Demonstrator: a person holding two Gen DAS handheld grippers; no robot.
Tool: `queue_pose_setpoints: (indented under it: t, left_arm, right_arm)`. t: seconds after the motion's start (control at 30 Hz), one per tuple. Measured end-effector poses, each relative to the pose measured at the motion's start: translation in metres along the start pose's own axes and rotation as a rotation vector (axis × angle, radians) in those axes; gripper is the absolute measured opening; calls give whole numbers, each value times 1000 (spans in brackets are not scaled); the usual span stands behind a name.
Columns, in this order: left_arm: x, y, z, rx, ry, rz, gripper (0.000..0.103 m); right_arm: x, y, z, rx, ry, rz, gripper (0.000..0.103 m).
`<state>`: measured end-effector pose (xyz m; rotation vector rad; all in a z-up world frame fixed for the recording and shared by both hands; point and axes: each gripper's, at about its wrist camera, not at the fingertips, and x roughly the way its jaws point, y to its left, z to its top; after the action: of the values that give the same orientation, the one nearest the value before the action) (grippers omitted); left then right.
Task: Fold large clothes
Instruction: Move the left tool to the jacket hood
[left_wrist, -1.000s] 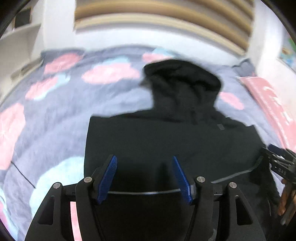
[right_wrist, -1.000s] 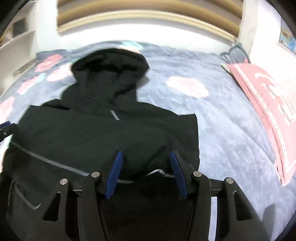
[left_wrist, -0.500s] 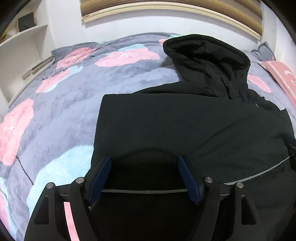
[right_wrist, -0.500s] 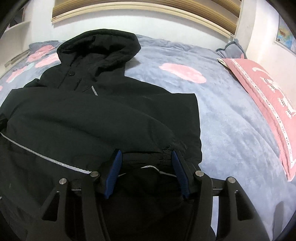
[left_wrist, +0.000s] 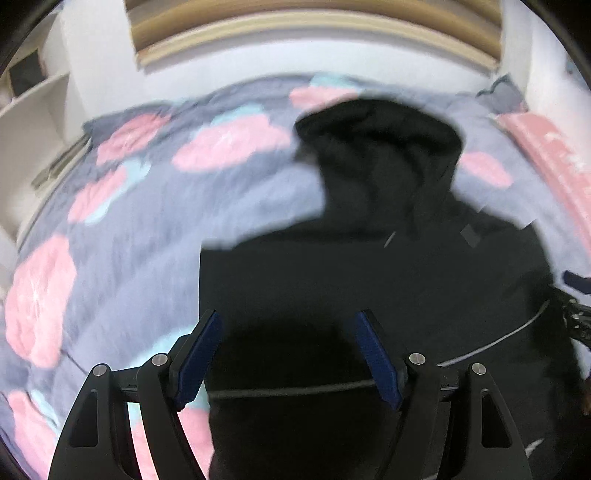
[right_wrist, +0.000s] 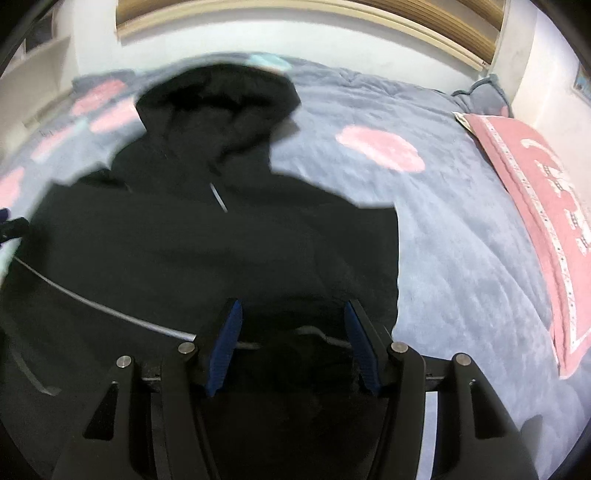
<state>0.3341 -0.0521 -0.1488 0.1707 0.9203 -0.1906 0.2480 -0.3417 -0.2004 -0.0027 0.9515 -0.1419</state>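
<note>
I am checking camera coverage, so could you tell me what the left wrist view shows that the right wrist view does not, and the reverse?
Only the left wrist view shows the big pink blotches on the blanket's left side and the right gripper's tip at the edge. Only the right wrist view shows the pink patterned cloth with nearly its whole length in frame. Both show the black hooded jacket on the grey-blue blanket, hood away from the cameras, with open fingers over its near edge.

1. A grey-blue plush blanket (right_wrist: 461, 236) with pink and pale blue blotches covers the bed.
2. A pink pillow (right_wrist: 543, 206) with white markings lies along the bed's right side.
3. White shelves (left_wrist: 33, 110) stand at the left.
4. A wooden slatted headboard (right_wrist: 332, 22) runs along the wall.
</note>
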Motion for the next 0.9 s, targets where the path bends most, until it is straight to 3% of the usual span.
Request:
queue_pose_setpoints:
  t: [0.27, 0.47, 0.7, 0.9]
  left_arm:
    - [-58, -8, 98, 28, -67, -44, 76]
    - [-59, -6, 151, 40, -62, -62, 76]
    - [-2, 6, 181, -7, 22, -100, 76]
    - [83, 16, 192, -100, 87, -131, 76]
  right_arm:
    - [-63, -6, 105, 26, -27, 92, 60]
    - [-70, -9, 168, 42, -21, 122, 60]
    - [-22, -17, 206, 110, 70, 190, 61]
    - [52, -16, 222, 129, 124, 221, 61]
